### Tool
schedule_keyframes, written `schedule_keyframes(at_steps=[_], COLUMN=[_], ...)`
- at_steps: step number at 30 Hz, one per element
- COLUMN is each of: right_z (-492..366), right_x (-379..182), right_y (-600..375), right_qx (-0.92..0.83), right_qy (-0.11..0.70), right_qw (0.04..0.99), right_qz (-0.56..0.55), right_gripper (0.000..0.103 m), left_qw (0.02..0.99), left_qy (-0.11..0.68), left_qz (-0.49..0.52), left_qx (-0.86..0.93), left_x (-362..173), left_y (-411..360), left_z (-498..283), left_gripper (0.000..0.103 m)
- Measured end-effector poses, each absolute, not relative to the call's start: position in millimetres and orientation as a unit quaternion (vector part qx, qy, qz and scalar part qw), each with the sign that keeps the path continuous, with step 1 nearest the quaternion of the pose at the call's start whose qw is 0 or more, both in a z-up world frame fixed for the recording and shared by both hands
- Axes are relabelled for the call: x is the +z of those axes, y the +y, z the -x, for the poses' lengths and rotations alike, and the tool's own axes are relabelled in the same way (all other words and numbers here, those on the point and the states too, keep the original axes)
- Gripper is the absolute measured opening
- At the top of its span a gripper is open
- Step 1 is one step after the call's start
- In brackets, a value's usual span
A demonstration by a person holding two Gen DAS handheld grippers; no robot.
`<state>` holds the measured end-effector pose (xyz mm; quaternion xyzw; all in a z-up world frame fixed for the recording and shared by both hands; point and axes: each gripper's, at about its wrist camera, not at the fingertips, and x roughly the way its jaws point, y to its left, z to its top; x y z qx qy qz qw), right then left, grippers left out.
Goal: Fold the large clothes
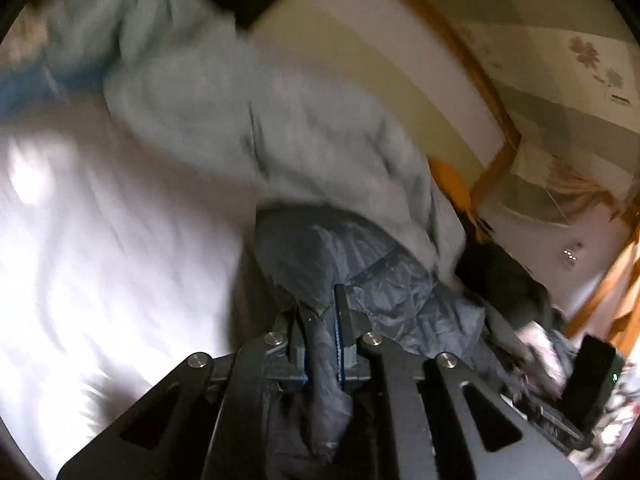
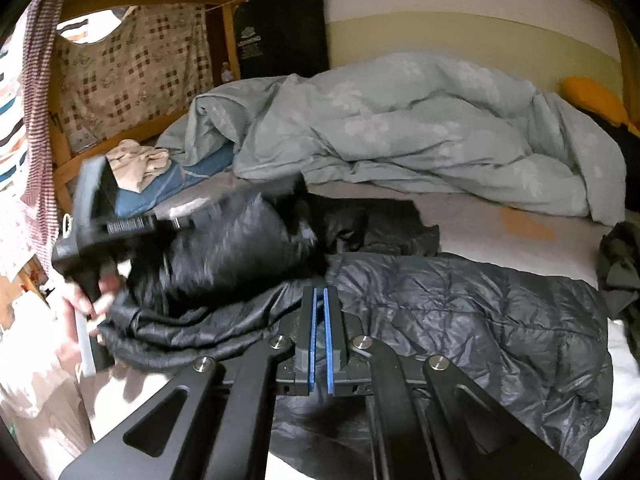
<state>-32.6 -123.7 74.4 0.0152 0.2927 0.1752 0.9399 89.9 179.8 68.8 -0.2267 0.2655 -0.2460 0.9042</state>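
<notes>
A dark quilted puffer jacket [image 2: 460, 320] lies spread across the bed. My right gripper [image 2: 320, 294] is shut, blue pads almost together, its tips down on the jacket's middle fold; I cannot tell whether cloth is pinched there. My left gripper [image 1: 322, 308] is shut on a bunched strip of the jacket [image 1: 360, 264], which runs back between its fingers. In the right wrist view the left gripper [image 2: 188, 222] is blurred at the left, held by a hand [image 2: 80, 300], with a raised lump of the jacket [image 2: 240, 240] on it.
A crumpled pale blue duvet [image 2: 400, 128] fills the back of the bed, by an orange pillow [image 2: 592, 96]. A blue folded item under a beige garment [image 2: 140, 164] lies at back left, a dark green garment [image 2: 620, 264] at the right. A wooden bed frame [image 2: 68, 152] runs behind.
</notes>
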Motion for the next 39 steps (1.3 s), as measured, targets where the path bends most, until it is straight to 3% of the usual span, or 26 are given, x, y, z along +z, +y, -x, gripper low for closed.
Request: schedule_keyframes(at_steps=[8,12,16,23,26,28,30,31,39], right_z=[33,34,33,15,10,9,9,9,16], right_x=[55,45,47,52,54,59,63,65,73], right_y=[-99,-79,-83,-123,-146,-160,-170,-172,-173], right_qx=[0.285,0.285,0.283,0.195,0.167,0.149,0.143,0.142,0.143], right_qy=[0.335,0.335,0.327,0.328,0.322,0.315,0.309,0.306,0.294], right_qw=[0.897,0.898,0.9,0.92,0.925,0.93,0.932,0.932,0.937], right_qz=[-0.047,-0.016,-0.053,-0.09,-0.112,-0.121,-0.127,-0.129,-0.126], right_gripper=[0.003,0.003,0.003,0.003,0.002,0.002,0.002,0.002,0.002], left_qw=[0.984,0.978,0.955,0.899,0.868,0.862,0.867,0.871,0.927], left_qy=[0.106,0.103,0.098,0.166,0.202,0.189,0.158,0.144,0.152], left_qz=[0.1,0.027,-0.087,-0.18,-0.22,-0.257,-0.262,-0.25,-0.057], left_qx=[-0.104,-0.18,-0.264,-0.363,-0.397,-0.393,-0.395,-0.397,-0.339], left_x=[137,134,113,56,39,37,46,53,117], left_y=[195,165,105,29,11,3,6,10,81], left_z=[-29,-2,31,61,71,85,101,107,46], left_gripper=[0.008,0.009,0.009,0.011,0.026,0.059,0.076,0.08,0.083])
